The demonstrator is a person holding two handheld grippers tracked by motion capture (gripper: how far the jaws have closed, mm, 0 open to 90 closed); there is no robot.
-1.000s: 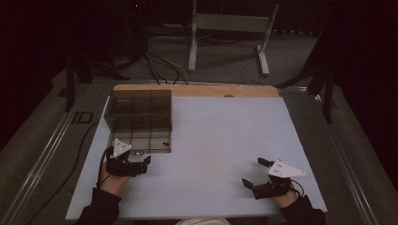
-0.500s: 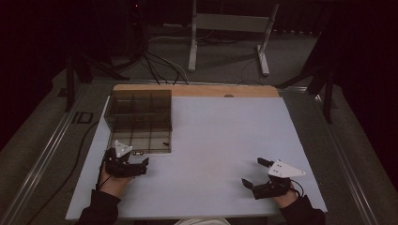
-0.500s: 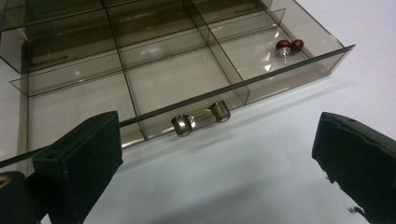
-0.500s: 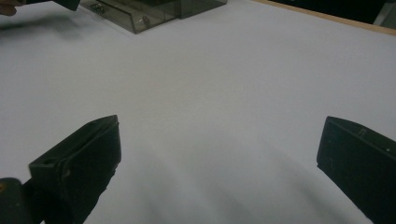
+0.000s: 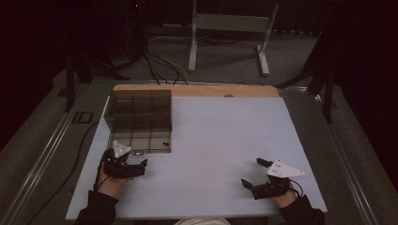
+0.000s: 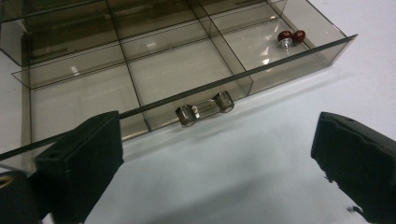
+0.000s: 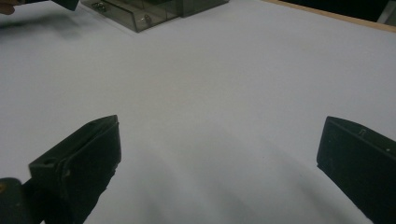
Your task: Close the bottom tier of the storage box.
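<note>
Sitting at the near left of the white table (image 5: 220,140), the smoky clear drawer (image 6: 154,70) is pulled out of its box (image 5: 138,105), and its little handle (image 6: 204,108) faces the left gripper (image 6: 212,154). That gripper is wide open, just in front of the handle and not touching it. Two small red things (image 6: 290,36), maybe pins, lie in one corner part of the drawer. The right gripper (image 5: 256,173) is wide open too, far off over bare table.

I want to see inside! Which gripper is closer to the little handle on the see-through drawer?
Left. The left gripper sits open just before the handle; the right gripper is far across the table.
</note>
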